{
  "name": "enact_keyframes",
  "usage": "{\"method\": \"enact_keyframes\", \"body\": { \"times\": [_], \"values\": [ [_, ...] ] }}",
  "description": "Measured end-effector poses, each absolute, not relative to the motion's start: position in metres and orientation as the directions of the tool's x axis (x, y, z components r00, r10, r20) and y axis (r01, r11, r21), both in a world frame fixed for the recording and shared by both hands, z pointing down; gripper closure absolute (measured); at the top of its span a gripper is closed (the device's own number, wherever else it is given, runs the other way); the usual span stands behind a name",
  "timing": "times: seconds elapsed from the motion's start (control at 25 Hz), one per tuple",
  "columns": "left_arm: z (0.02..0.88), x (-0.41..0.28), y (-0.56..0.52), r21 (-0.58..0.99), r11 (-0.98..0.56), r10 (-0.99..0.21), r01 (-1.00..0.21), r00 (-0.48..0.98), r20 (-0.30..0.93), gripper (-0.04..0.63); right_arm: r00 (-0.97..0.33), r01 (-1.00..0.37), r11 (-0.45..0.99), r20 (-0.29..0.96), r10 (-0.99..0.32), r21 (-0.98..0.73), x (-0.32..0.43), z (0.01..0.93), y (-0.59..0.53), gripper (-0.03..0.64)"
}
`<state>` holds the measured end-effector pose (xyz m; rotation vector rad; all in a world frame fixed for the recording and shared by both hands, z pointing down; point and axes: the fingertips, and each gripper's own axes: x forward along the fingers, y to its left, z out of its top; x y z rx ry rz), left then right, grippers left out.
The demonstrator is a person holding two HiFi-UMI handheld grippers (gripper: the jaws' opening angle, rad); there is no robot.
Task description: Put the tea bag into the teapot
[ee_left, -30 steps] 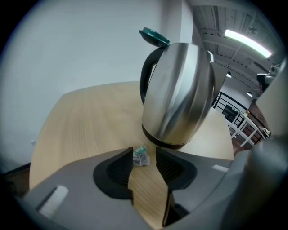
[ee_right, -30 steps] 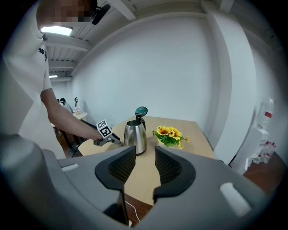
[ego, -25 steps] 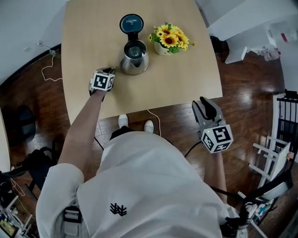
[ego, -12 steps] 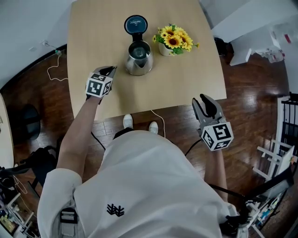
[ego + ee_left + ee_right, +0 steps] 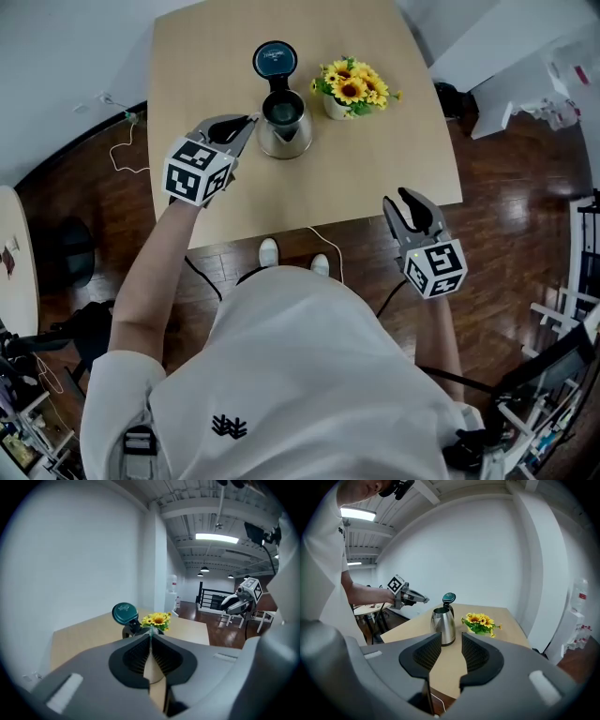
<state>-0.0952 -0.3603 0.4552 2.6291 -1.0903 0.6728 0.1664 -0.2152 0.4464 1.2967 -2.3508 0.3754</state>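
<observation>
The teapot is a steel kettle (image 5: 284, 122) on the wooden table (image 5: 375, 159), its teal lid (image 5: 274, 58) flipped open. My left gripper (image 5: 251, 120) hangs in the air just left of the kettle's top. Its jaws have just been closing and now meet. In the left gripper view a thin pale sliver, the tea bag (image 5: 151, 629) seen edge-on, is pinched at the tips of the left gripper (image 5: 151, 634). Most of the kettle is hidden behind them. My right gripper (image 5: 413, 208) stands open with nothing in it, off the table's front edge. From there the kettle (image 5: 443, 626) shows beyond the right gripper (image 5: 451, 641).
A small pot of sunflowers (image 5: 352, 86) stands just right of the kettle. A white cord (image 5: 323, 246) runs over the wooden floor below the table's front edge. A round side table (image 5: 17, 253) sits at far left, and white furniture (image 5: 487, 56) at upper right.
My left gripper has lifted off the table left of the kettle and risen to beside its top. The right gripper has stayed where it was.
</observation>
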Motion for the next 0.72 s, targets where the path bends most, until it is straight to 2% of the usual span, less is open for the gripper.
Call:
{"method": "enact_keyframes", "body": {
  "times": [0.32,0.72],
  "values": [
    [0.455,-0.048,-0.389,-0.015,-0.761,-0.56,-0.649,0.645,0.519,0.581,-0.459,-0.861,0.508,0.477,-0.75,-0.029,0.176,0.444,-0.215,0.485],
    [0.489,-0.037,-0.407,-0.049,-0.782,-0.522,-0.621,0.61,0.596,0.581,-0.416,-0.893,0.446,0.488,-0.768,-0.059,0.197,0.453,-0.206,0.486]
  ]
}}
